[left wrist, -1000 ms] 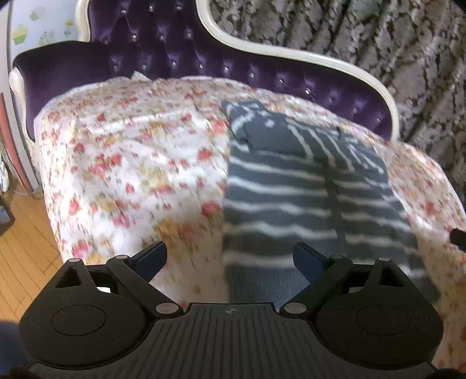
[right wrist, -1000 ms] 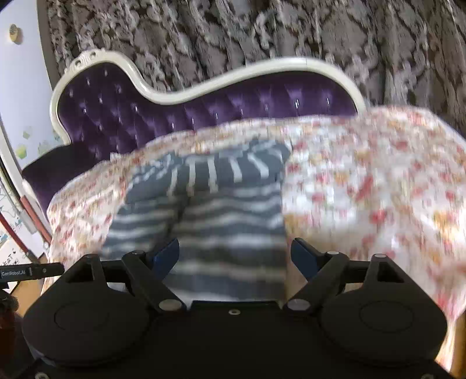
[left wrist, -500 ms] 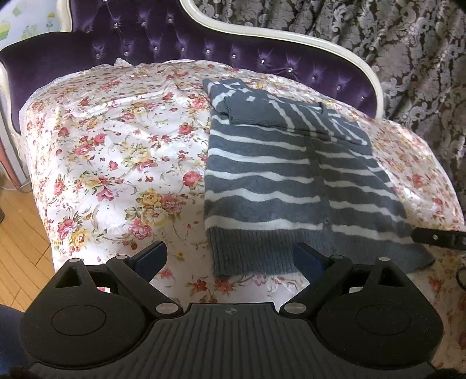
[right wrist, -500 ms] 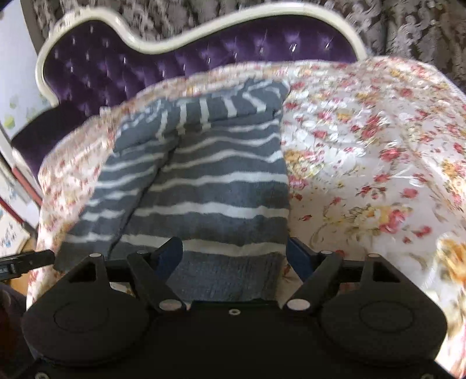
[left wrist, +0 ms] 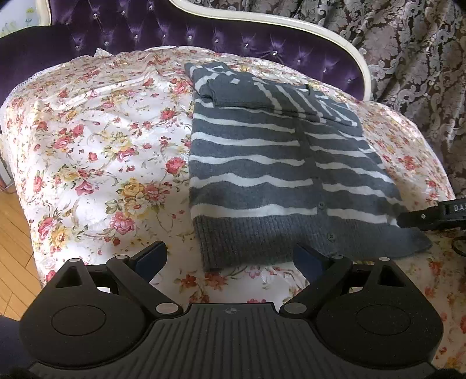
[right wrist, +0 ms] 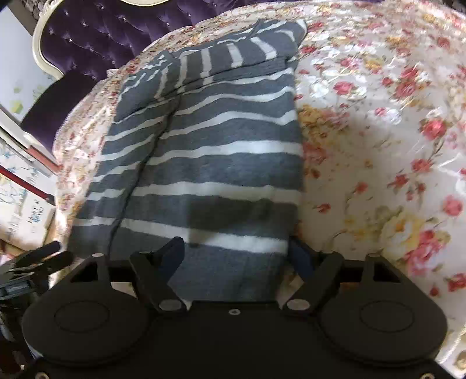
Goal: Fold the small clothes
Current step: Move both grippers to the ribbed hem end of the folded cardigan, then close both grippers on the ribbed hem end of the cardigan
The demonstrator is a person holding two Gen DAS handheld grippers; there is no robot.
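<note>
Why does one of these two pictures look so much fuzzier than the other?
Right wrist view: motion-smeared, the floral cover soft, a shadow across the striped cardigan near the right tool. Left wrist view: sharp, evenly daylit, cardigan buttons readable; fisheye bends the sofa's white frame.

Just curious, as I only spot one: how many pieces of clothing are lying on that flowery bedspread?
1: a grey-and-white striped knitted cardigan lies flat on the floral bedspread, sleeves folded across its top. Nothing else shows, though something might lie outside the views.
</note>
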